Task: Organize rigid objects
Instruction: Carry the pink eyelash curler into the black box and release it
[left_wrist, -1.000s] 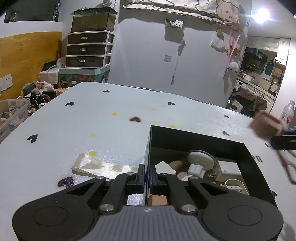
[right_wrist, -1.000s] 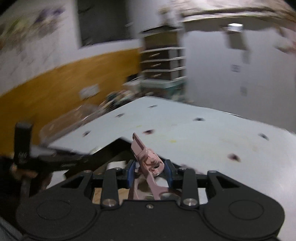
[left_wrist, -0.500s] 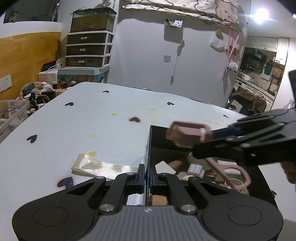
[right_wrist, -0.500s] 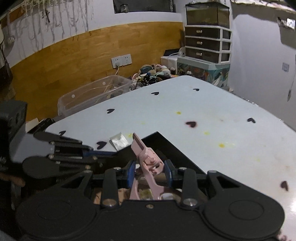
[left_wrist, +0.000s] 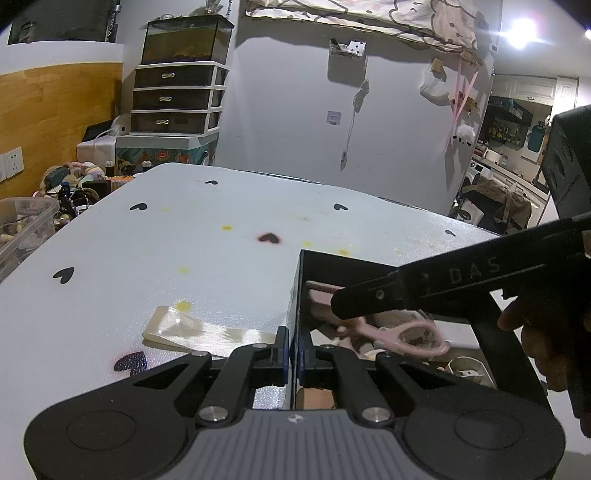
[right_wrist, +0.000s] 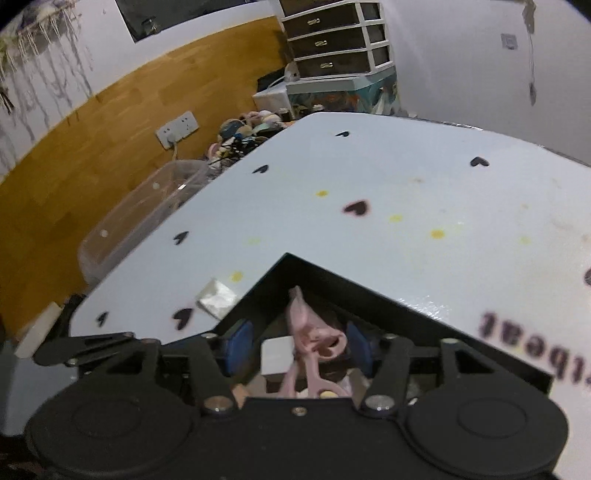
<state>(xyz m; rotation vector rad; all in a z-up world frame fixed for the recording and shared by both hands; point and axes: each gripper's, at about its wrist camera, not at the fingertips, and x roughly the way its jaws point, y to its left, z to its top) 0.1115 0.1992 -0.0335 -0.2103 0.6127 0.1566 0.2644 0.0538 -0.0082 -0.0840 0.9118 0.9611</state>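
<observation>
Over the black box, the right gripper has just been opening, its jaws clear of the pink eyelash curler between them; the left gripper pinches the box wall.

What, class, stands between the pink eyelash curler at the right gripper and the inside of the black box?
Nothing visible. The pink eyelash curler is already over the black box, between the right gripper pads, whose jaws have just been opening and stand clear of it. Below lie only items already stored.
</observation>
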